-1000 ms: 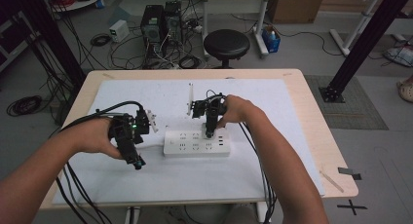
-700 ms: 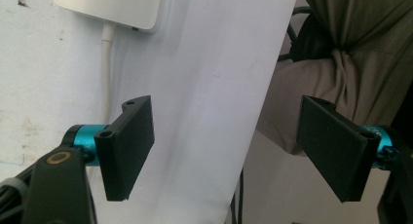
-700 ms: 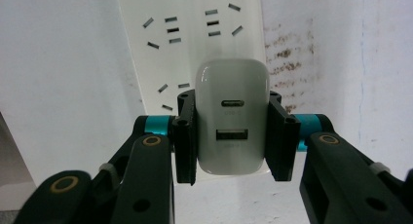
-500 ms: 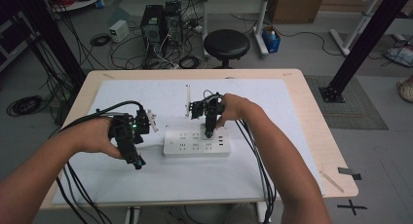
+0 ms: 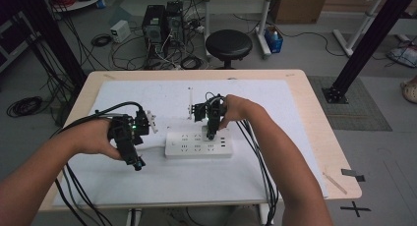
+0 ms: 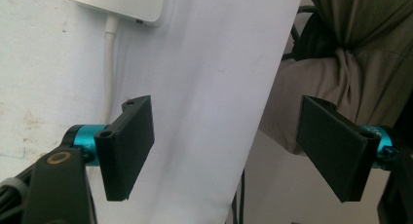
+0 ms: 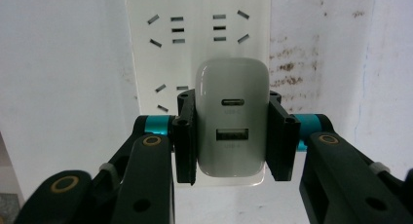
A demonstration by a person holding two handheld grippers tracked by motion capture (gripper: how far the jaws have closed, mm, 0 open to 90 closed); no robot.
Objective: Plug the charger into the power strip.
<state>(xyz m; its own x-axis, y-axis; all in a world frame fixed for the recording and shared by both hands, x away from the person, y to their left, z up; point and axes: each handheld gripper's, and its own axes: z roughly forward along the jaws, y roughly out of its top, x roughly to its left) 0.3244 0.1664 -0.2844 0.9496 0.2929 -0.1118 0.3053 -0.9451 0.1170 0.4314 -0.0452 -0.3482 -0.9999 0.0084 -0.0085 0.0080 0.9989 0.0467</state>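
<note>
The right gripper (image 7: 233, 136) clamps a white charger (image 7: 232, 121) on the power strip (image 5: 198, 144) (two ports showing) — the left gripper (image 6: 234, 151) gapes wide, holding nothing.

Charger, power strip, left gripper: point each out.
charger (image 7: 233, 121), right gripper view, on its front face between the two ports.
power strip (image 5: 189, 150), high view, on its top face, left half.
left gripper (image 6: 226, 151), left gripper view, midway between its open jaws.

It looked like a lab or a technical workroom. Behind the wooden table (image 5: 314, 96) stood computer towers (image 5: 164, 22) on a grey floor among many loose cables (image 5: 125, 44), a black stool (image 5: 228, 43) and dark metal frame posts (image 5: 366, 44).
</note>
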